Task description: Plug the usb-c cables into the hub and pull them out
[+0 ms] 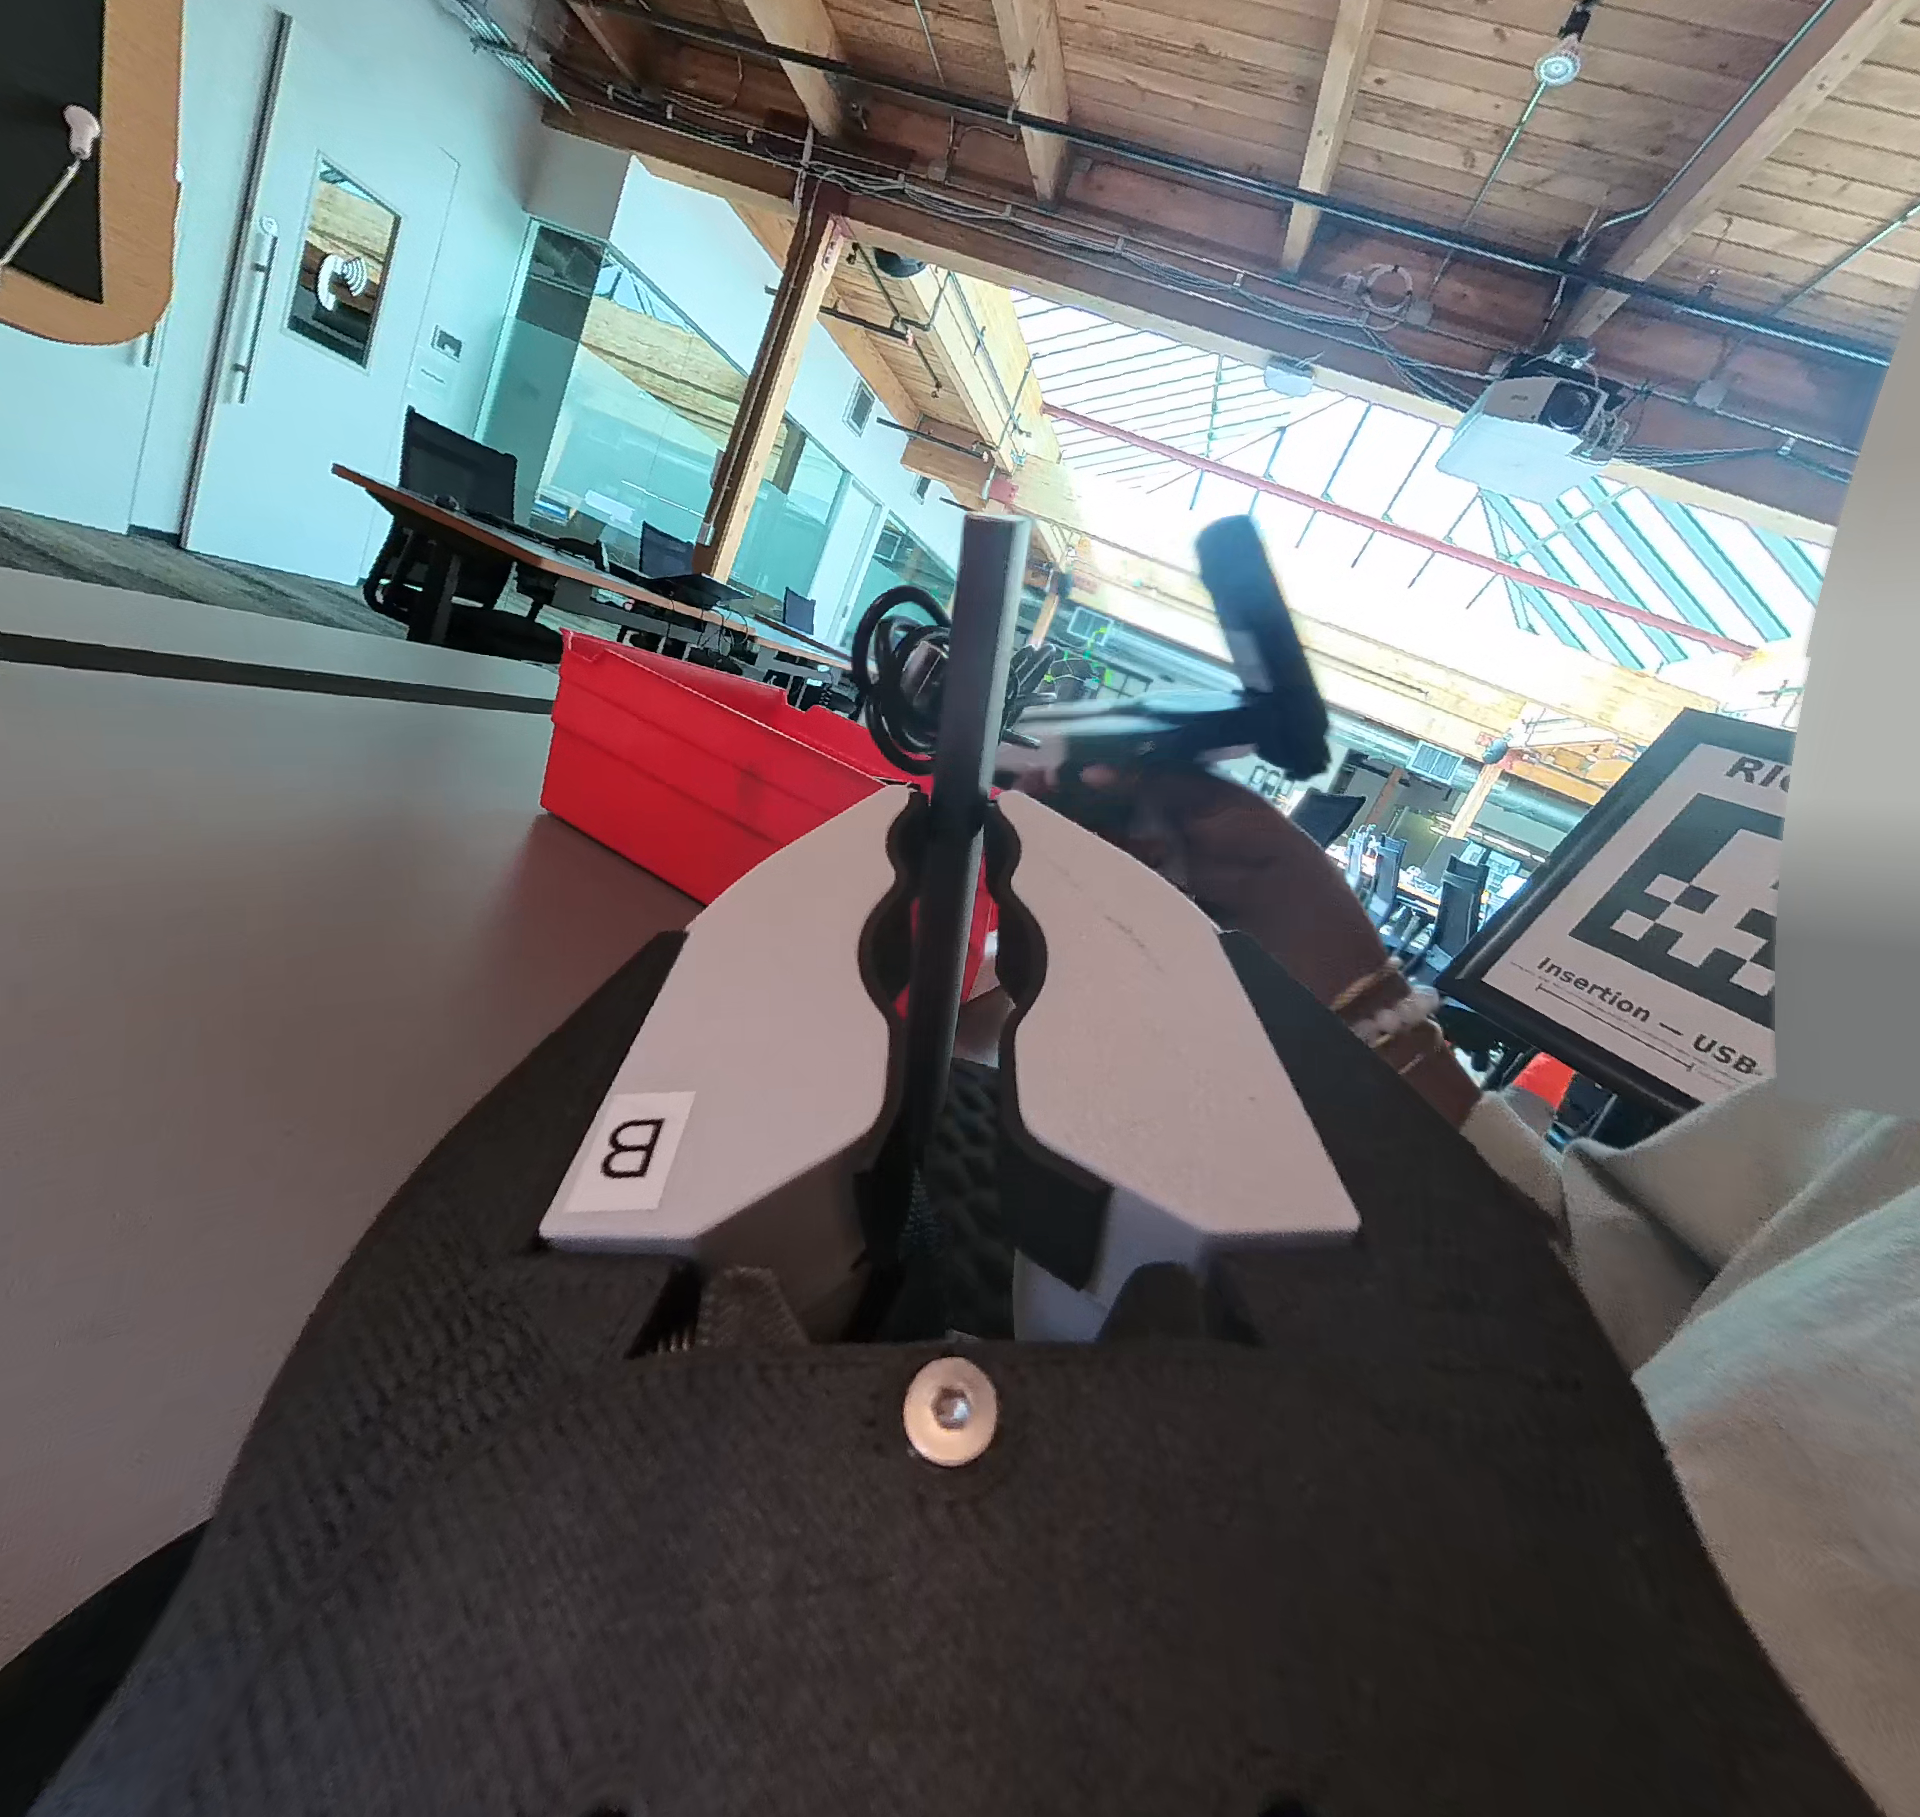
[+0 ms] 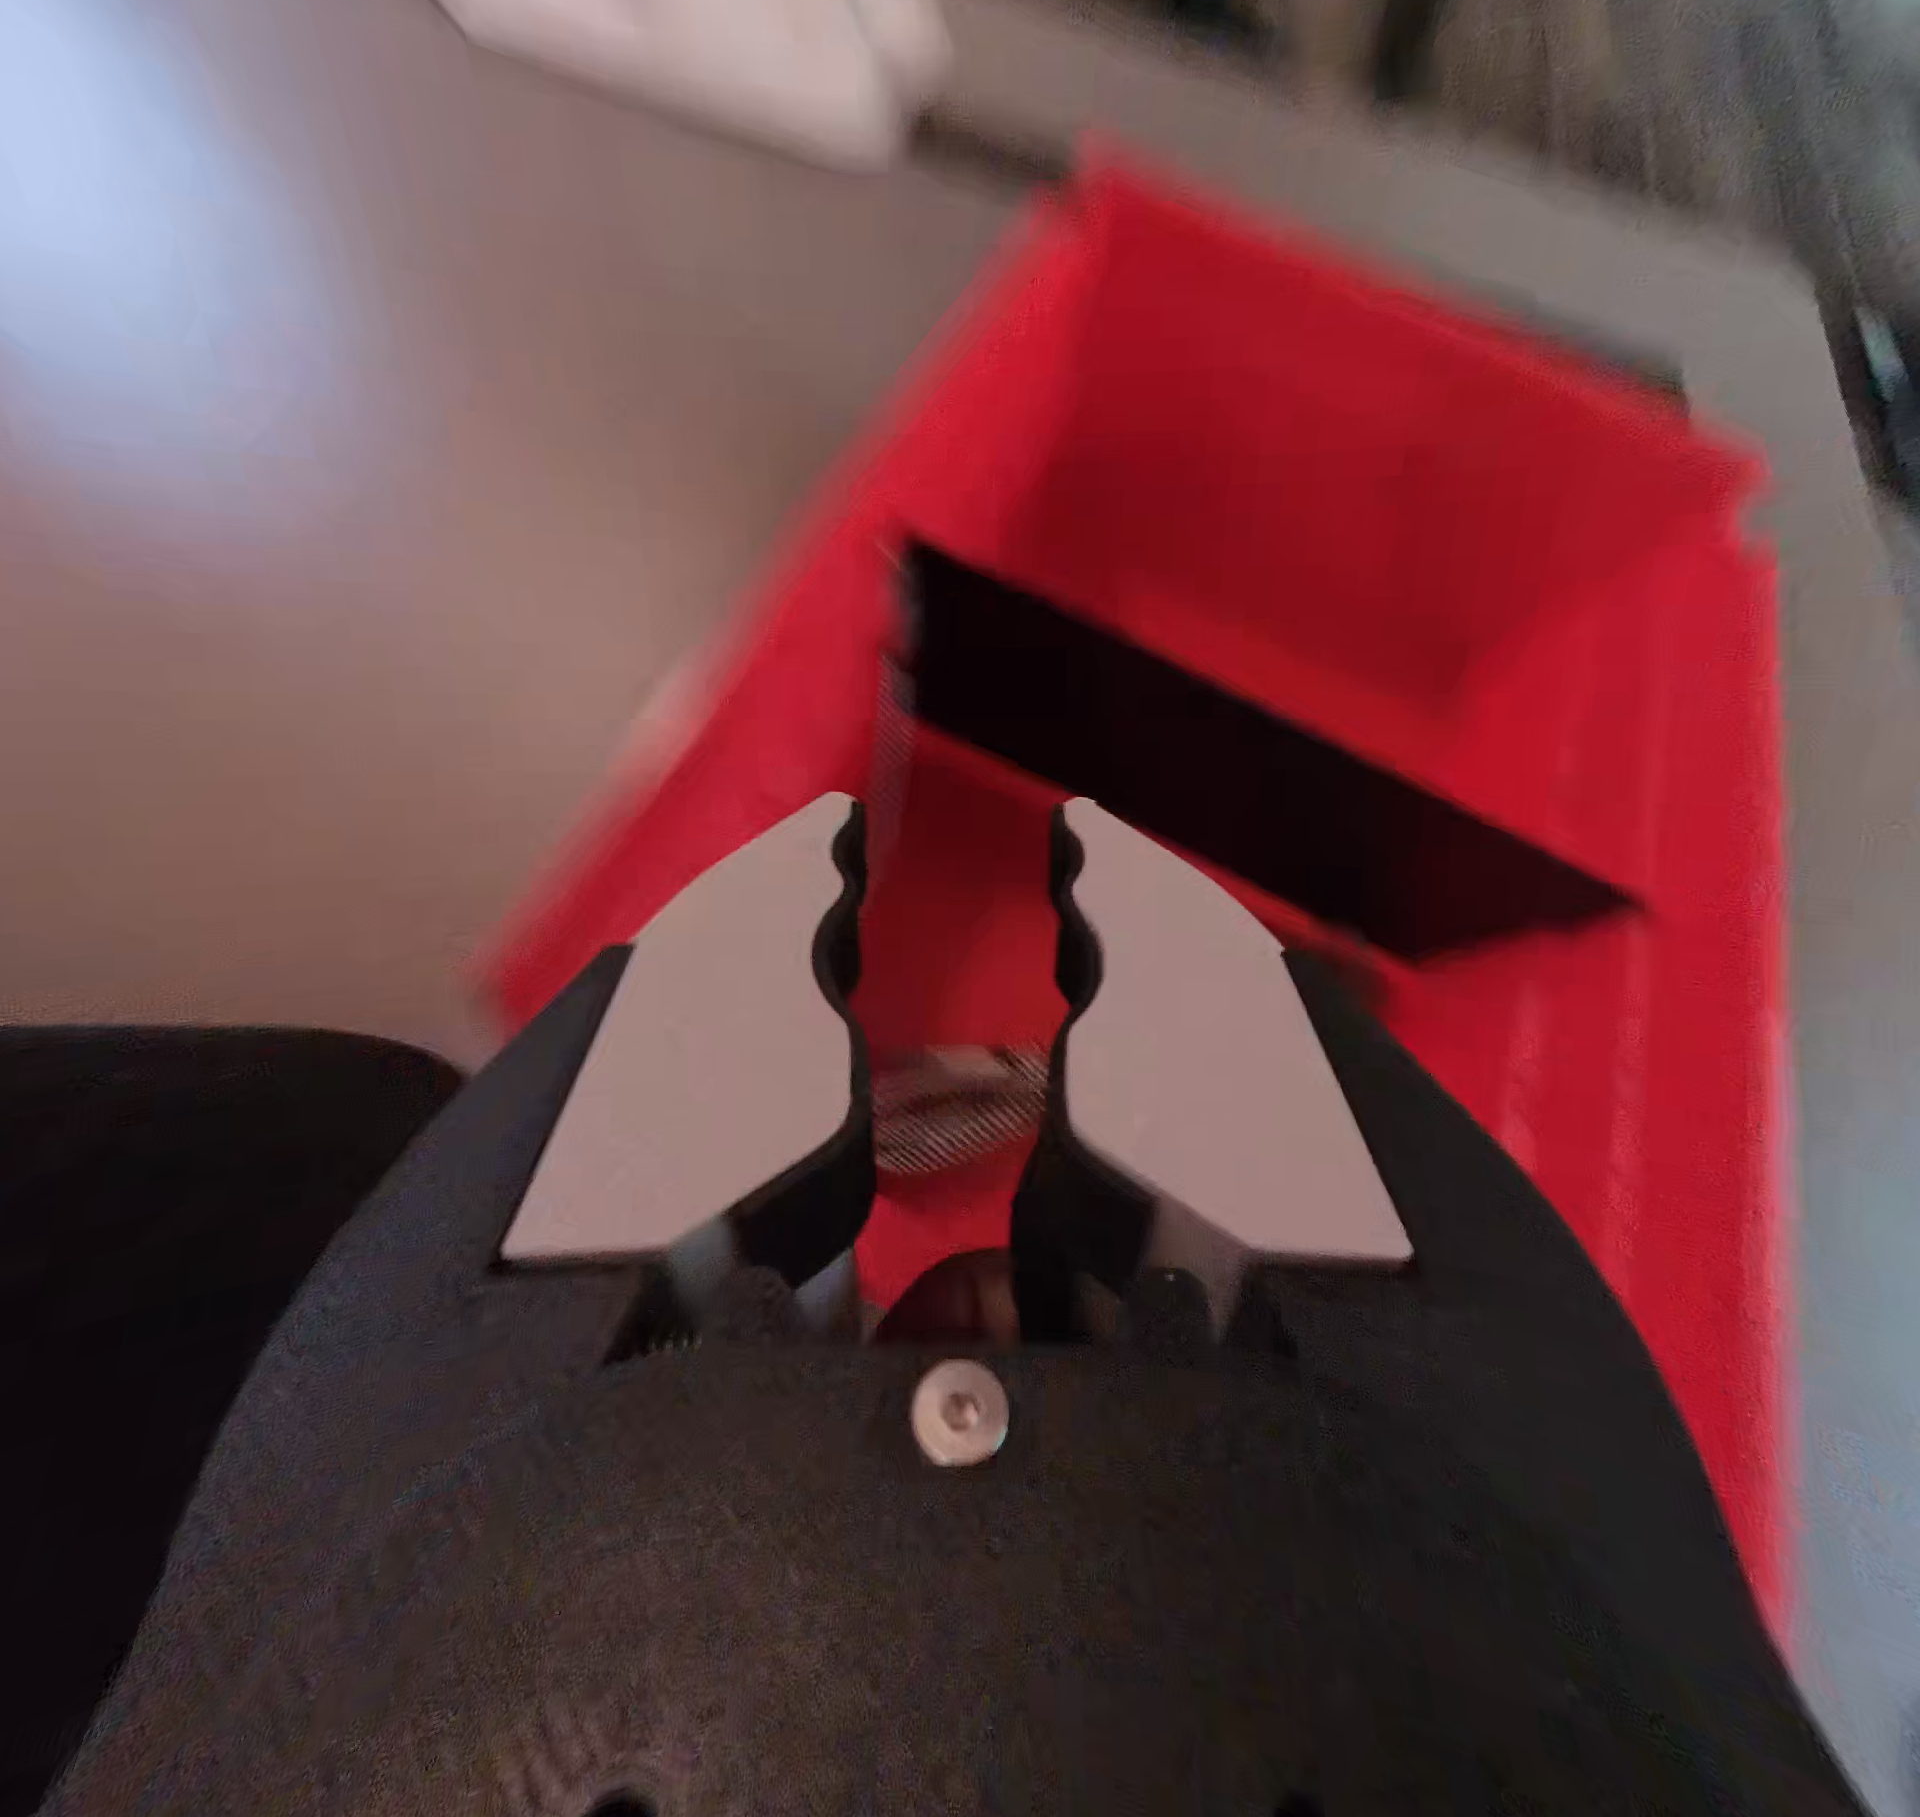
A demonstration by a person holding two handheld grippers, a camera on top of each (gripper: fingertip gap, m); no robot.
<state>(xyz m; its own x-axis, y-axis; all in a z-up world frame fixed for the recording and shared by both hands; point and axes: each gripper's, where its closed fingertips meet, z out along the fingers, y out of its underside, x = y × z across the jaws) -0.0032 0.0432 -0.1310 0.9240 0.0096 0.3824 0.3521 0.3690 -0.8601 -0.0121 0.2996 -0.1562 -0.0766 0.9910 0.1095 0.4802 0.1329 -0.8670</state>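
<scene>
Left gripper (image 1: 951, 811) clamps a thin dark hub (image 1: 971, 728) edge-on above the grey table (image 1: 260, 884). Right gripper (image 2: 956, 822), parted and empty, hovers over the red bin (image 2: 1351, 417). Timber-beamed ceiling (image 1: 1143, 32) overhead.

Each hand-held gripper (image 1: 951, 811): black textured body, grey fingers (wavy black pads), silver screw (image 1: 949, 1421).
</scene>
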